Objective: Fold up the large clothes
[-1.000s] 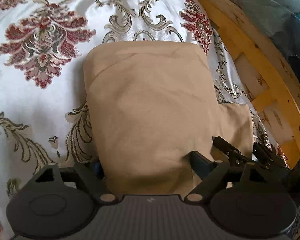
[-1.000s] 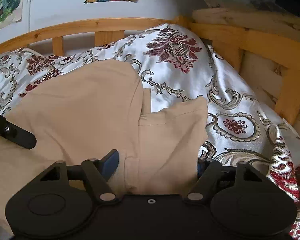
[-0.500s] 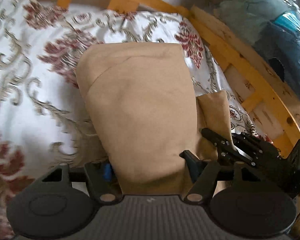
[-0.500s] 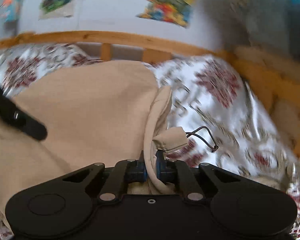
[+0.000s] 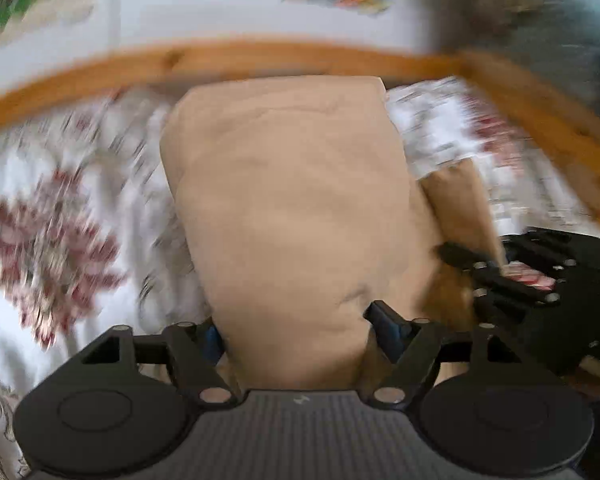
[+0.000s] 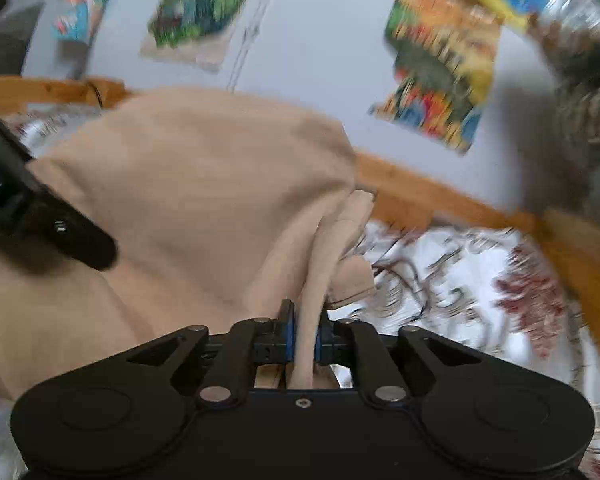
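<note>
The right tongs clamp the tan garment edge for lifting; the left tongs straddle it, spread wide.

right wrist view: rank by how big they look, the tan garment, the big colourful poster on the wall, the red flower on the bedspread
1. tan garment, though it lies closest to the camera
2. colourful poster
3. red flower, clearly smallest
</note>
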A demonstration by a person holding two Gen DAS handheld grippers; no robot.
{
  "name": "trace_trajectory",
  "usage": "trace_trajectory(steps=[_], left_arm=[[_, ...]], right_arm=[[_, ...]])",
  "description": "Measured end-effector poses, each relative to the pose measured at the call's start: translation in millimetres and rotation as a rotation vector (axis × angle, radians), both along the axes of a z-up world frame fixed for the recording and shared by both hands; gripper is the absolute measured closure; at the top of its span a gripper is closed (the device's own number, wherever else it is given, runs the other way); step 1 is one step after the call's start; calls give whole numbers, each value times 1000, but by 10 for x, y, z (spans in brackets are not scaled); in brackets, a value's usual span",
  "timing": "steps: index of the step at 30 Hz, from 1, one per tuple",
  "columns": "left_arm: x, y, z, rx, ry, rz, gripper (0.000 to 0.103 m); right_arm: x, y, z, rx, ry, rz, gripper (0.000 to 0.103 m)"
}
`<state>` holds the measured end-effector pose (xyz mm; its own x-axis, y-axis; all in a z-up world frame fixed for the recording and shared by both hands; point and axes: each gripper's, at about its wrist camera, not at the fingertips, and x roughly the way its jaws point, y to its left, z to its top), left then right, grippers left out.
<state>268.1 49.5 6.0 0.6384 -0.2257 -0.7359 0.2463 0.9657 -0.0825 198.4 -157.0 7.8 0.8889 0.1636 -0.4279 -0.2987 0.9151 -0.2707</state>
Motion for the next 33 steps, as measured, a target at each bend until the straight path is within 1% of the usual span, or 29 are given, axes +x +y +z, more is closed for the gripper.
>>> trace_trajectory(steps=[1,2,3,4,5,6,7,8,9,10,11,13,17,18,19,21,22,24,26,28,33], left_arm=[[109,72,-85,-14,51,46,23],[204,162,-180,-39,106,113,21],[241,244,-240,-73,136,176,19],[228,330,-272,-108,141,210,17],[167,383,-288,-137,129,229,16],[110,387,-285,-136,110,230,15],[45,368,-273,-117,86,227,12],[-34,335,-248,-82,55,229,7],[-105,311,-226,-54,31,239,5],[-177,295,-183,-35,12,253,2],[-282,289,-132,-31,-7,263,1],[-431,271,-56,-59,-24,282,1],[-745,303,40,-131,-27,325,1],[-823,300,63,-140,-29,326,1],[-898,298,83,-144,-35,325,1],[-1079,281,138,-121,-58,319,1],[-1162,262,163,-95,-72,314,1],[-1334,221,217,-28,-97,313,1],[-1513,206,277,9,-135,322,1],[-1688,220,327,3,-157,329,1],[-1992,252,370,-35,-160,324,1]], right_arm=[[173,14,-63,19,63,-2,82],[305,16,-109,23,116,-8,79],[390,6,-136,22,138,-20,74],[435,-26,-144,28,143,-25,70],[451,-69,-137,42,148,-21,68],[446,-131,-128,57,150,-14,61],[435,-187,-111,68,146,-8,49],[416,-232,-100,74,142,-1,45],[369,-275,-86,78,137,8,41],[328,-313,-66,82,133,19,37],[256,-333,-53,86,130,24,34],[163,-391,10,104,122,31,21],[-125,-441,158,156,89,48,10],[-204,-450,190,169,84,48,6],[-289,-457,225,185,78,48,5],[-457,-466,297,214,69,51,3],[-552,-467,337,227,64,48,1],[-741,-478,413,259,49,38,1],[-932,-496,479,295,44,31,1],[-1126,-522,533,322,35,21,1],[-1549,-604,594,351,9,-19,1]])
